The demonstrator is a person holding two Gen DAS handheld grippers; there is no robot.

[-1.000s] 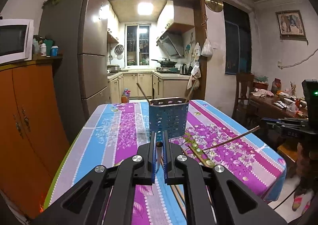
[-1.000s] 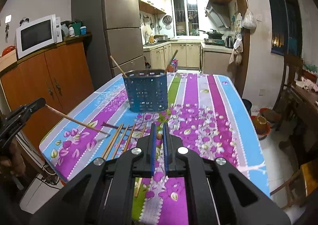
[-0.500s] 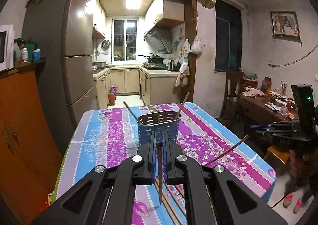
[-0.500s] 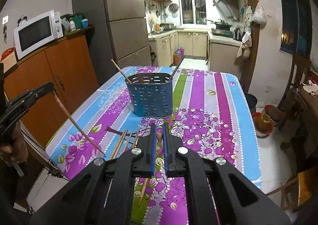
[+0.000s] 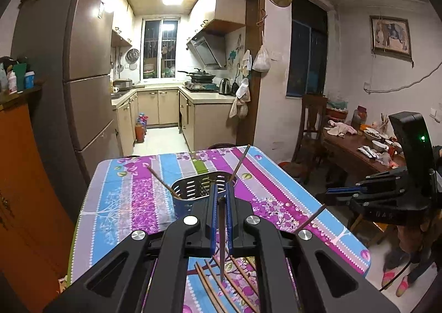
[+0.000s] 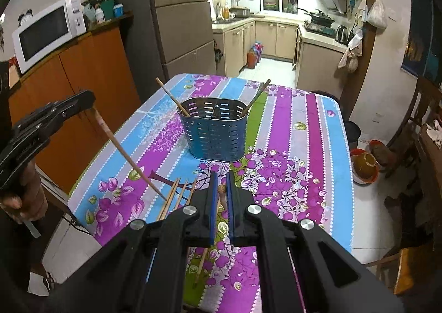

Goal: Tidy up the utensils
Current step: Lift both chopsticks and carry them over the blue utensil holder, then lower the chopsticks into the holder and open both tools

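A blue perforated utensil holder (image 6: 213, 130) stands mid-table with two chopsticks leaning out of it; it also shows in the left wrist view (image 5: 193, 194). My left gripper (image 5: 220, 197) is shut on a wooden chopstick (image 5: 221, 238) that hangs point down above the table; from the right wrist view that gripper (image 6: 83, 100) holds the chopstick (image 6: 129, 161) slanting down. My right gripper (image 6: 221, 188) is shut on another chopstick (image 6: 221, 190), whose tip shows in the left wrist view (image 5: 310, 219). Several loose chopsticks (image 6: 176, 197) lie on the cloth near the front edge.
The table has a striped floral cloth (image 6: 290, 147). An orange cabinet (image 6: 83, 72) with a microwave (image 6: 47, 28) and a tall fridge (image 6: 179, 9) stand to the left. A wooden chair (image 5: 312, 125) and a cluttered side table (image 5: 359, 147) are on the right.
Both grippers have risen above the table with their chopsticks. The left one's chopstick has swung from nearly level to pointing steeply down. The holder now sits lower in both views.
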